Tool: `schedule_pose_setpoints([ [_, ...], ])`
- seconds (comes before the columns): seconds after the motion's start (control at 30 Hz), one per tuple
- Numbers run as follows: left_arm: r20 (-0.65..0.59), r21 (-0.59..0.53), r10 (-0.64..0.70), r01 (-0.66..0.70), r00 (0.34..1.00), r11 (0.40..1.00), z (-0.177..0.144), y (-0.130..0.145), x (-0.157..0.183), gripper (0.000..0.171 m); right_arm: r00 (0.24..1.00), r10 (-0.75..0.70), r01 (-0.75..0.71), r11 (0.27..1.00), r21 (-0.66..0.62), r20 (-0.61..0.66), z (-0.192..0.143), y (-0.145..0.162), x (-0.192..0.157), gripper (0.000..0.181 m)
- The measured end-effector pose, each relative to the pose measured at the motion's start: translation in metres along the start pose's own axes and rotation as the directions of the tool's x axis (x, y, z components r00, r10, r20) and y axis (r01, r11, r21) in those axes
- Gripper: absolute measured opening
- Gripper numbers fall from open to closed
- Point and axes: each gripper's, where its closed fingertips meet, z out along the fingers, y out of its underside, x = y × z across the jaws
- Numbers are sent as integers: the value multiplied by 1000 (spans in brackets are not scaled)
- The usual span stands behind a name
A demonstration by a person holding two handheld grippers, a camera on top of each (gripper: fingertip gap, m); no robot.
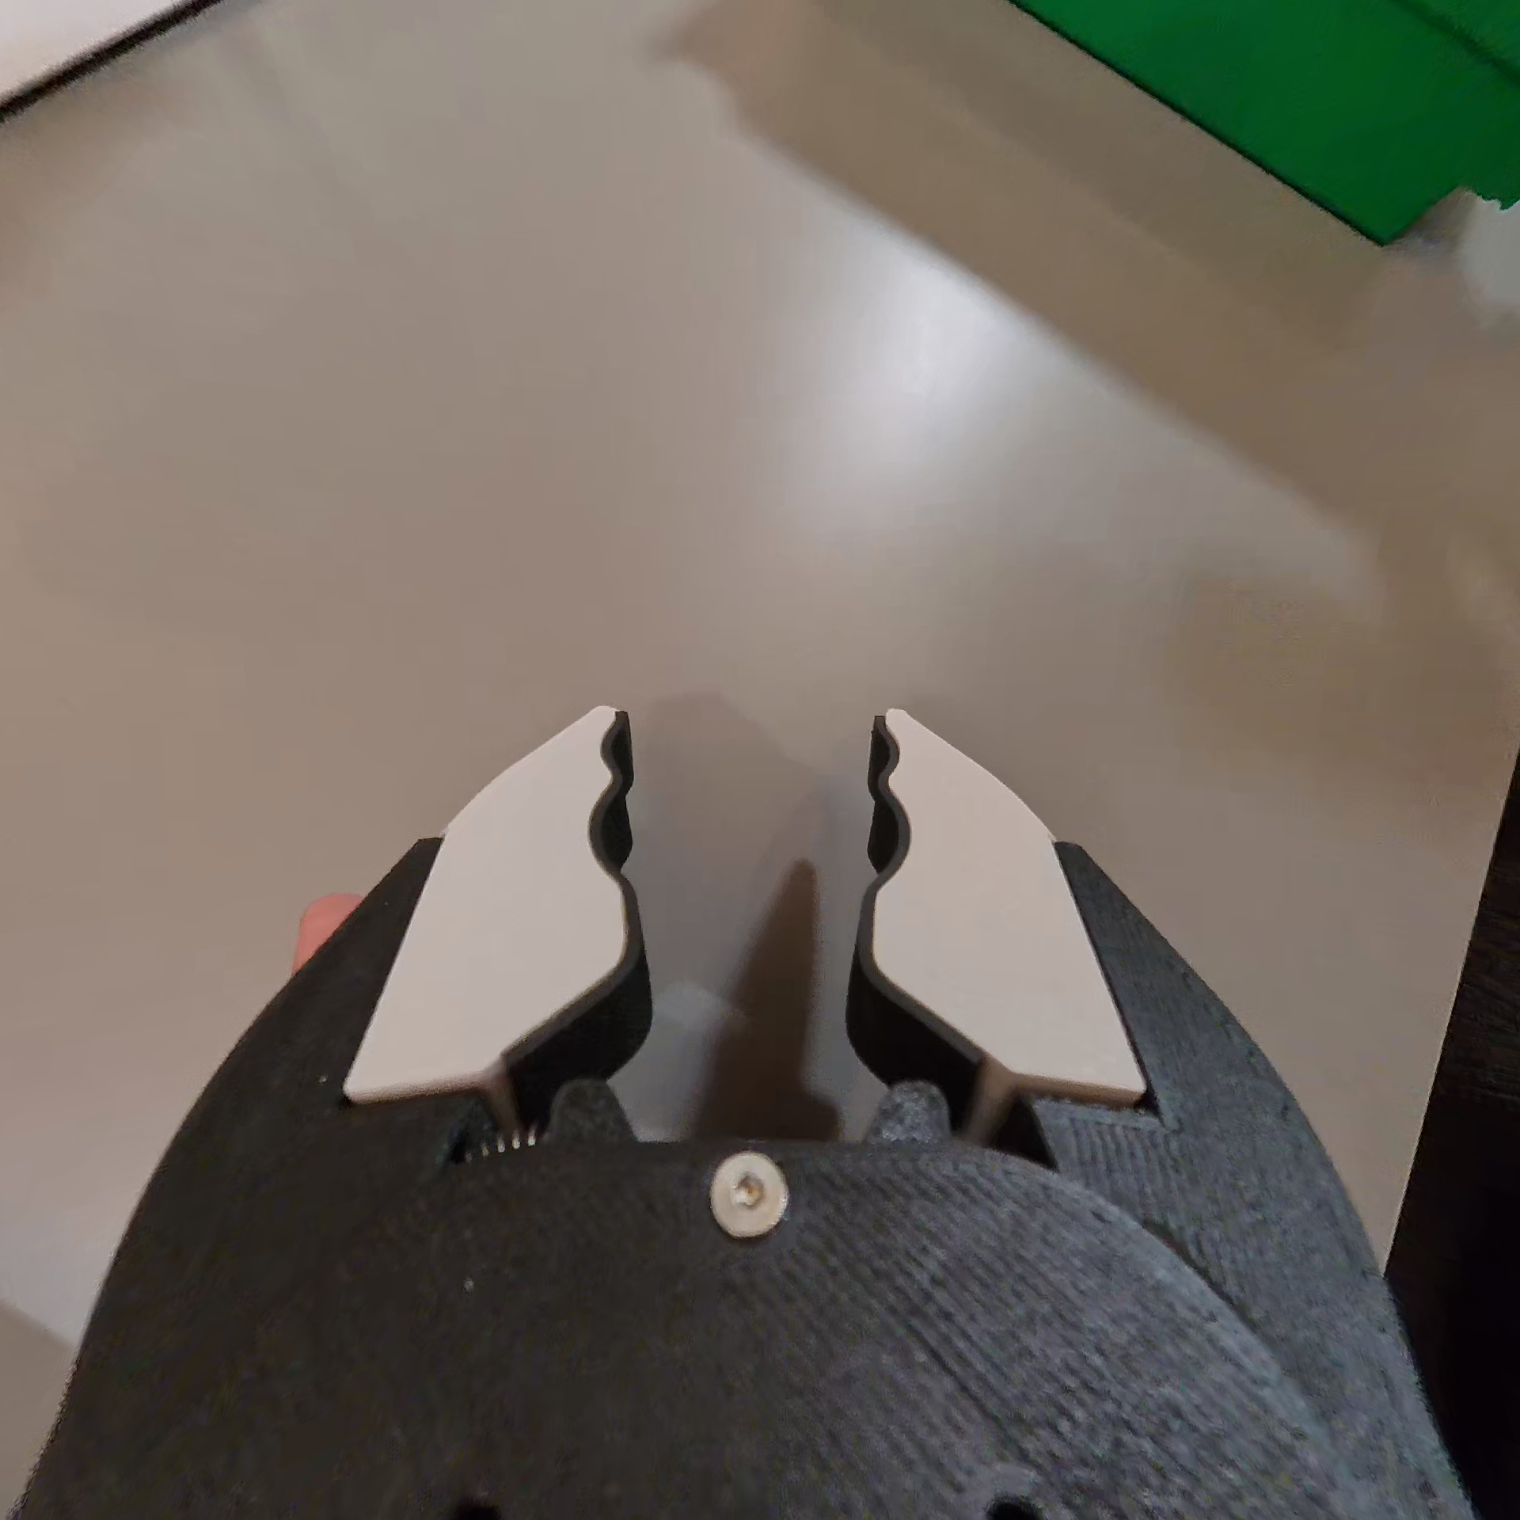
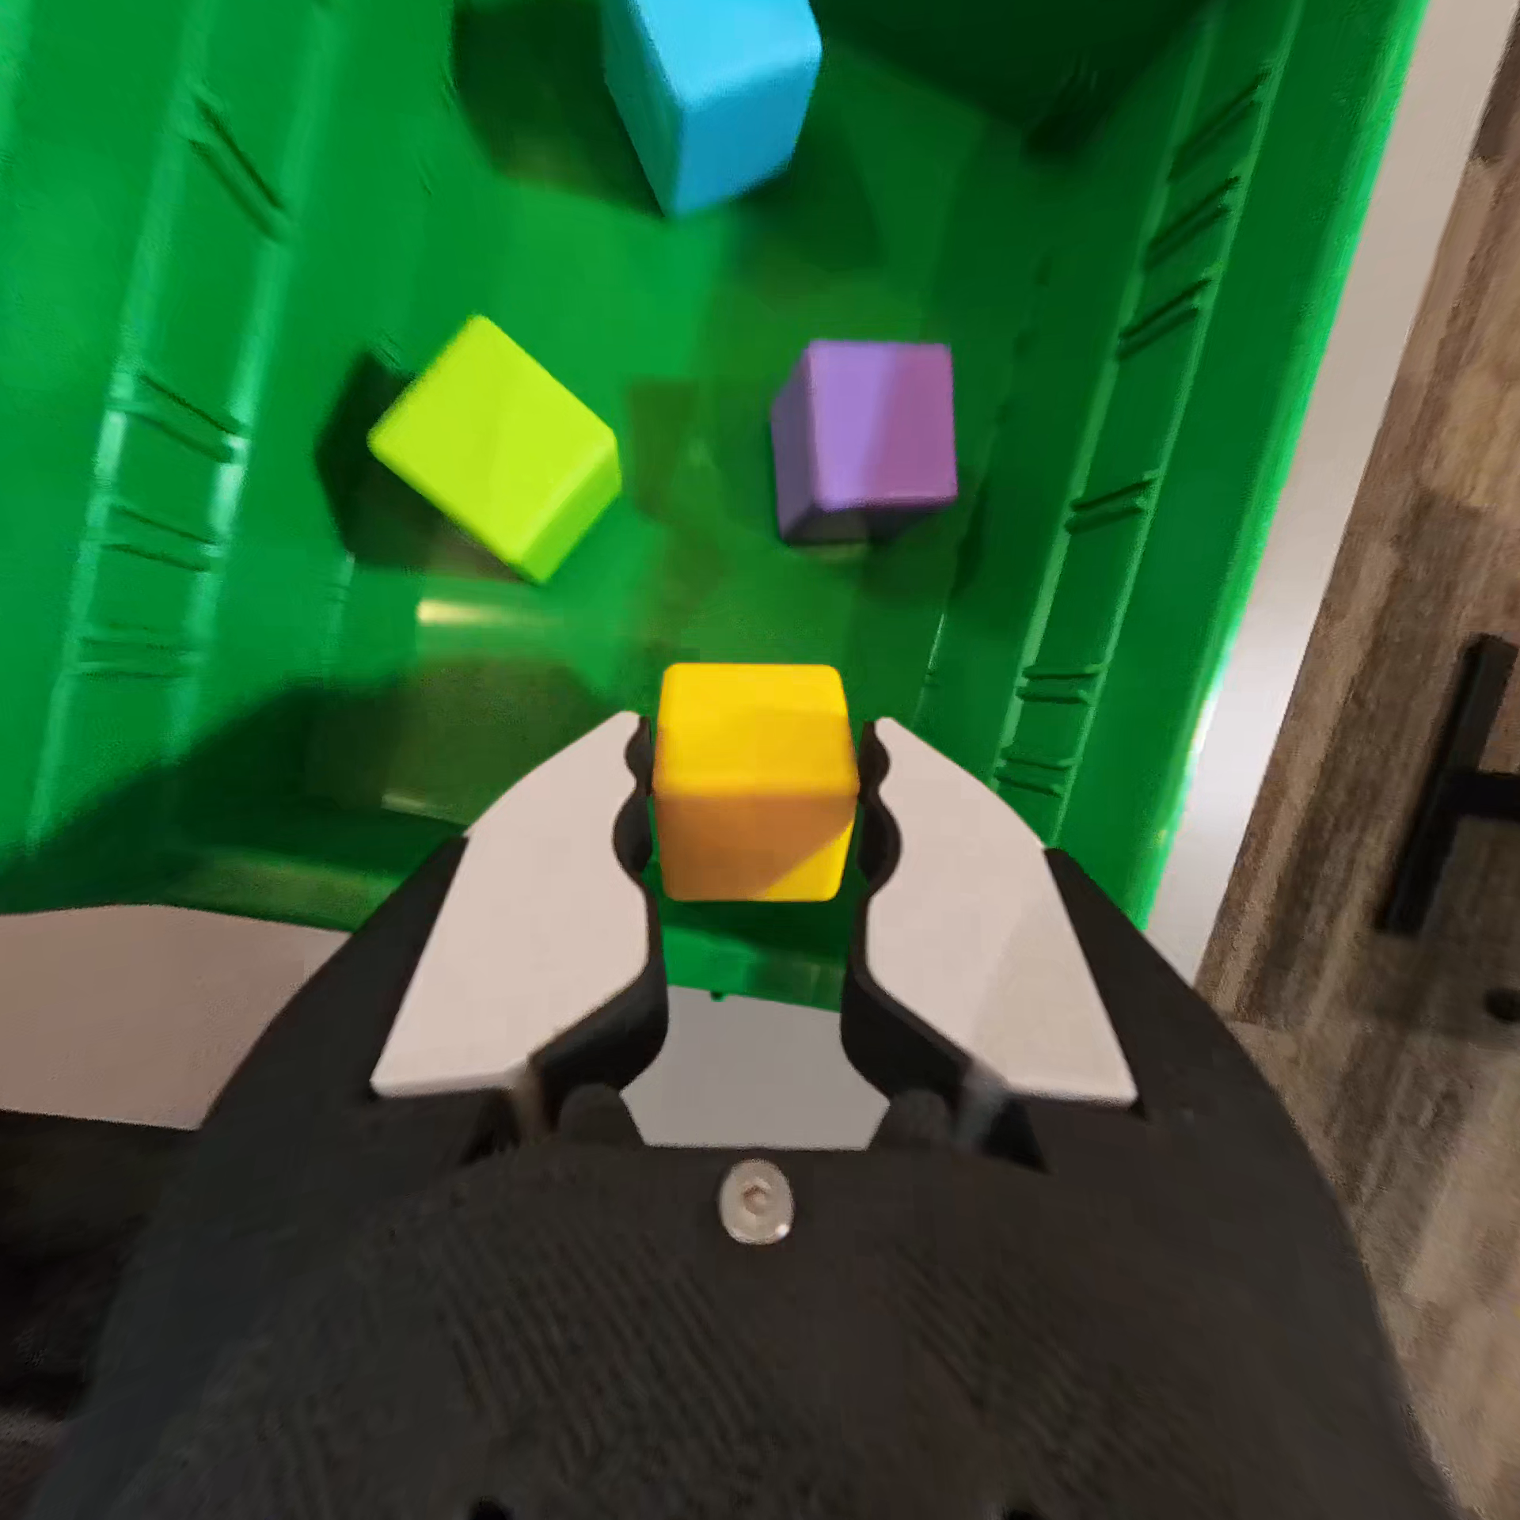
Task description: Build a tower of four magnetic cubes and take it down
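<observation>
The pale, smooth surface (image 1: 576,411) is matte with soft glare, and the left tongs (image 1: 750,724) hover over a bare stretch of it, spread apart with nothing between them; one corner of the green bin (image 1: 1283,107) shows well off to their far right. In the right wrist view that green bin (image 2: 247,411) is glossy moulded plastic, its sloped walls stiffened by raised ribs, and its slick floor would probably let anything dropped skid or tumble. On the floor sit a blue cube (image 2: 724,99) at the far end, then a lime cube (image 2: 493,448) and a purple cube (image 2: 872,436) side by side but apart, all hard-looking, matte, with softly rounded edges. The right tongs (image 2: 755,732) are clamped on a yellow cube (image 2: 753,781), held above the near end of the bin, clear of the other three. The scalloped black rubber pads (image 2: 633,822) meet only the cube's flat side faces near the tips, so the likeliest slip, in my judgement, is the smooth block pivoting or squirting forward if the squeeze eases or the tongs tilt; falling, it could bounce into the lime or purple cube.
</observation>
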Motion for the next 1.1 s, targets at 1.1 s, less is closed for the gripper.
schedule_pose_setpoints([
  [1.1,56,43,39,-41,998,998,0,-9,9,54,965,-102,203,876,437,-243,-68,-99,-49,49],
])
